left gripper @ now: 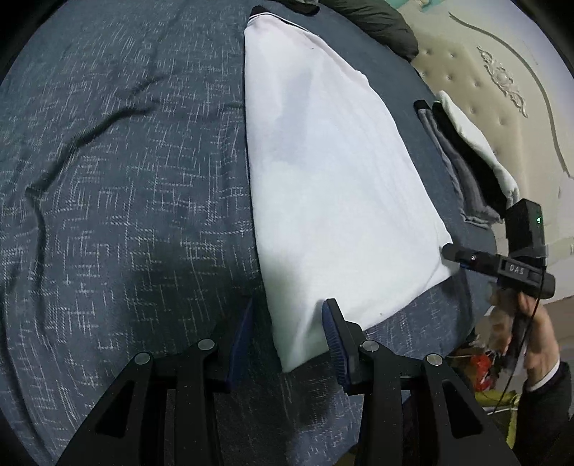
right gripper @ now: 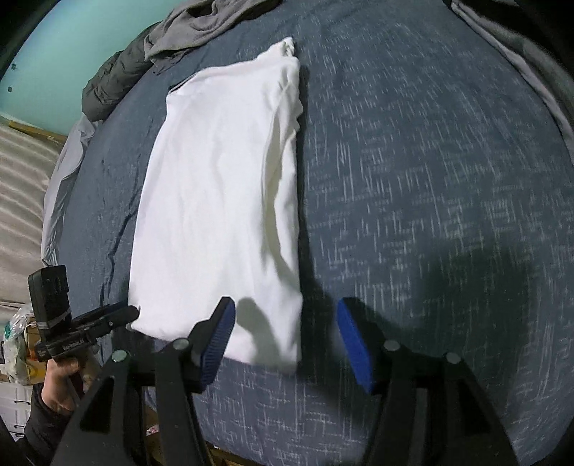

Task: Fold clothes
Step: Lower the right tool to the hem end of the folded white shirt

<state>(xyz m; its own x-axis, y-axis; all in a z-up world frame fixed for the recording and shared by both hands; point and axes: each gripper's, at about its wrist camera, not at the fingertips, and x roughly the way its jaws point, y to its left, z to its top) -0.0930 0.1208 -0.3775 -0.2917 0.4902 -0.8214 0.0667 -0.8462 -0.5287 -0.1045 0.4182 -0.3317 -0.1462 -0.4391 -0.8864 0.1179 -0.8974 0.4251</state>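
- Blue-padded fingers of the left gripper stand apart around the near corner of the white garment; whether the pads press the cloth is hard to tell from this angle
- Right gripper hangs over the garment's other near corner with its jaws apart, nothing pinched, one pad over the white cloth and the other over the blue bedspread
- White garment lies folded into a long narrow strip in the middle of the bedspread, near end at the bed's edge
- Only the left wrist view shows the tufted headboard and a stack of folded clothes beside it
- Only the right wrist view shows a crumpled grey garment and a dark padded jacket at the far edge
- Each view catches the opposite gripper side-on, so its gap stays hidden; the hand is cut off by the frame
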